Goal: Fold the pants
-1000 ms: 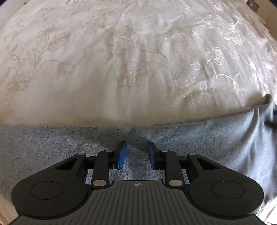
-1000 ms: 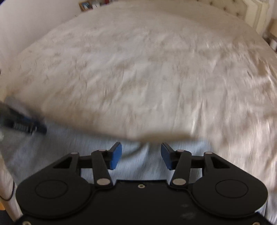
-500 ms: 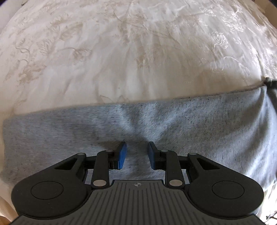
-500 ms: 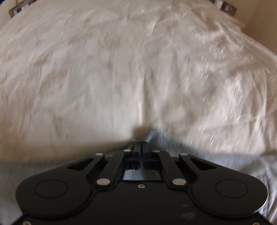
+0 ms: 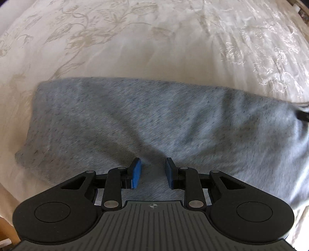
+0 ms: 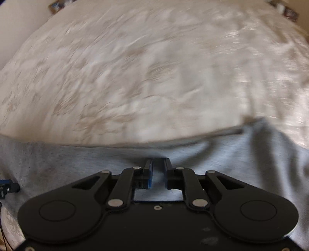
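A cream bedspread [image 5: 154,48] with a woven floral pattern covers the bed (glossy and creased toward the right); small framed pictures [image 6: 58,3] sit blurred at its far edge.

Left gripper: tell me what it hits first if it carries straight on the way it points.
The left gripper would likely meet the grey pants first; the fabric fills the gap between its fingers, with the bedspread presumably beneath. Depth is unclear.

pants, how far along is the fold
Done: the pants lie on the bed as one grey band, so a lengthwise fold looks made. In hand: the left tool pinches bunched cloth. The right tool has just been opening, with cloth showing in its narrow gap, and its grip is unclear. Left: probably the crosswise folds.
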